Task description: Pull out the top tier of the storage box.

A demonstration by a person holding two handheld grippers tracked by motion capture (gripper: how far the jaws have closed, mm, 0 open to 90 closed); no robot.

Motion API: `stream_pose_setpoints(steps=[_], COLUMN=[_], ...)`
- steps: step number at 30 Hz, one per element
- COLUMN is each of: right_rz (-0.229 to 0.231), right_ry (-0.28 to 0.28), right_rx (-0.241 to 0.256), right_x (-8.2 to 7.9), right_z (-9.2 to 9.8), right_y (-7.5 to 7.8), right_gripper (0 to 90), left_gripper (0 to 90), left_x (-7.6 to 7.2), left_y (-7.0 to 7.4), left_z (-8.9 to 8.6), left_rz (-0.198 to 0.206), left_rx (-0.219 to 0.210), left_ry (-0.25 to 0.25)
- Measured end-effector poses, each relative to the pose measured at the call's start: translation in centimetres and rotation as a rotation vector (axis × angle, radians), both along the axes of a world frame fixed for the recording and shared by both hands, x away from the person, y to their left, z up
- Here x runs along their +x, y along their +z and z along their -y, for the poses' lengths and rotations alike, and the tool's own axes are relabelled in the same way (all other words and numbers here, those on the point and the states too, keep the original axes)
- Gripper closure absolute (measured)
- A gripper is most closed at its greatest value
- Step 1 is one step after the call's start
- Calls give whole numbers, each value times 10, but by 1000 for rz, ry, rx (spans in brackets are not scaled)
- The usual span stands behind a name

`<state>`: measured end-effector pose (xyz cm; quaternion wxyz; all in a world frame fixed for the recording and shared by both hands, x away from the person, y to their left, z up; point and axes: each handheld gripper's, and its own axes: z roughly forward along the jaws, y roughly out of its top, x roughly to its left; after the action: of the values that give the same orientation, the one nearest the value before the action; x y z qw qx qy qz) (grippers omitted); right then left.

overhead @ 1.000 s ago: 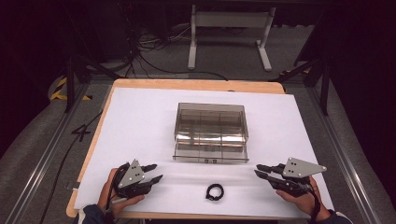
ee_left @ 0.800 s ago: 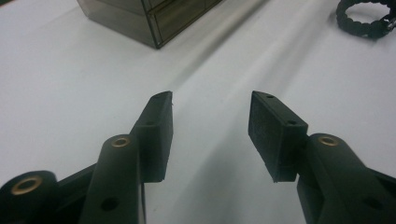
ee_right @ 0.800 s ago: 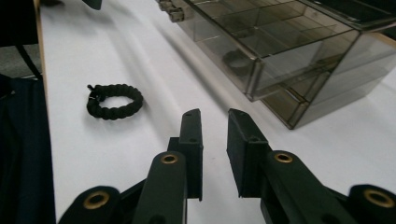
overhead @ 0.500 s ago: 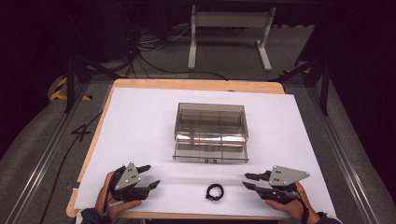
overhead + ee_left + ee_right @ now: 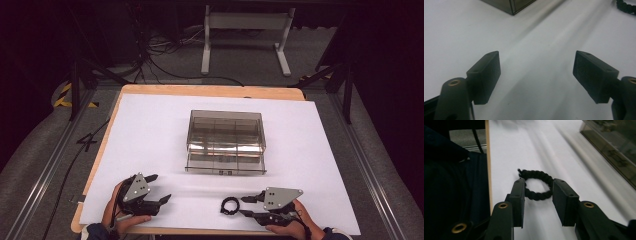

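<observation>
While I am looking down from the high view, I am counting one black braided ring lying flat on the white sheet of the counter, near its front edge, and one smoky clear drawer box standing at the middle, well apart from the ring. I am holding two grippers. The right gripper is lying low just beside the ring, its fingers pointing at it; the left gripper is resting near the front left corner with its fingers spread and nothing between them.

In the left gripper view, I am seeing both fingers standing wide apart over bare white sheet. One corner of the drawer box is showing at the top, and an arc of the ring at the top right corner, well apart from this gripper.

In the right gripper view, I am lining up on the ring. The two fingers are open, one on each side of the near arc of the braid, and I cannot tell whether they are already touching it. The drawer box is running along the right of this view.

I judge that I am in the approach-and-grasp step on the ring, with the pick not yet made. The next move is calling for lowering the fingers to the sheet and closing them squarely across the braid; the ring looks soft and light, so a shallow pinch could nudge it away instead of catching it.
</observation>
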<state>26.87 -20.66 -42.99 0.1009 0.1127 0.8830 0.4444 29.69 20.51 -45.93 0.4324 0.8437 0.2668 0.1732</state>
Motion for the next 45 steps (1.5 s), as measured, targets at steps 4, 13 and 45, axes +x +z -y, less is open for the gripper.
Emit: stream_pose_setpoints(steps=[4, 13, 45], right_rz=[-1, -8, 22], right_ry=[46, 95, 44], right_rx=[-9, -70, -89], right_x=[-1, 2, 8], right_z=[-13, -29, -18], right_y=[-1, -10, -8], right_gripper=[622, 661, 809], left_gripper=[169, 148, 152], left_x=[0, 1, 2], left_y=[0, -1, -1], left_z=[0, 2, 3], left_rz=[-1, -9, -19], left_rx=[-1, 15, 33], left_ry=[14, 15, -4])
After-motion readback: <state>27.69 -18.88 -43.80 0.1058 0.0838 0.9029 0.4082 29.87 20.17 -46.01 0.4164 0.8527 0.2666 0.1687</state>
